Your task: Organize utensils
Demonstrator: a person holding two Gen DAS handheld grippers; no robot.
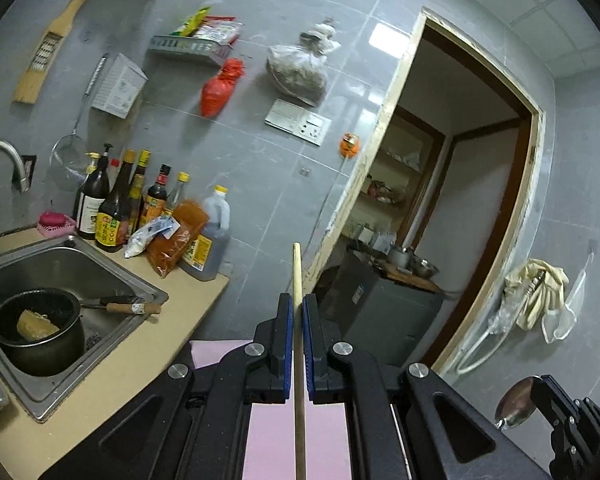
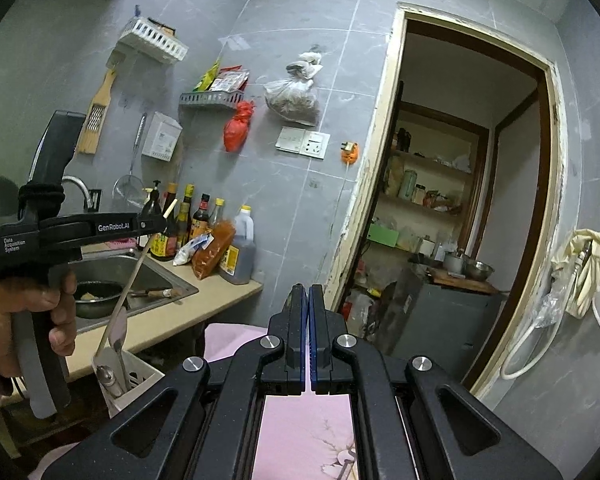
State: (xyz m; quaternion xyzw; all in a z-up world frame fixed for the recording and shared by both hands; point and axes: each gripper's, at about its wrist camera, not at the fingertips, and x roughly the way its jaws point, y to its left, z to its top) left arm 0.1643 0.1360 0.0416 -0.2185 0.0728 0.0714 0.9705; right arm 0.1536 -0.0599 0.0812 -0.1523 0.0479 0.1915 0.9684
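Note:
My left gripper (image 1: 297, 300) is shut on a wooden chopstick (image 1: 297, 272) that runs up between its fingers. In the right wrist view the same chopstick (image 2: 134, 276) slants down from the left gripper (image 2: 156, 224) into a white utensil holder (image 2: 140, 376), which holds a metal spoon (image 2: 118, 330) and other utensils. My right gripper (image 2: 309, 300) has its jaws together. In the left wrist view a metal spoon (image 1: 516, 400) shows at the right gripper's (image 1: 540, 396) tip; the hold itself is not clear.
A steel sink (image 1: 40, 396) holds a black pot (image 1: 40, 332) and a wooden-handled tool (image 1: 128, 306). Sauce bottles (image 1: 116, 200) and packets (image 1: 176, 236) stand on the beige counter (image 1: 140, 360). A doorway (image 2: 460, 200) opens at the right, with gloves (image 2: 588, 264) hung beside it.

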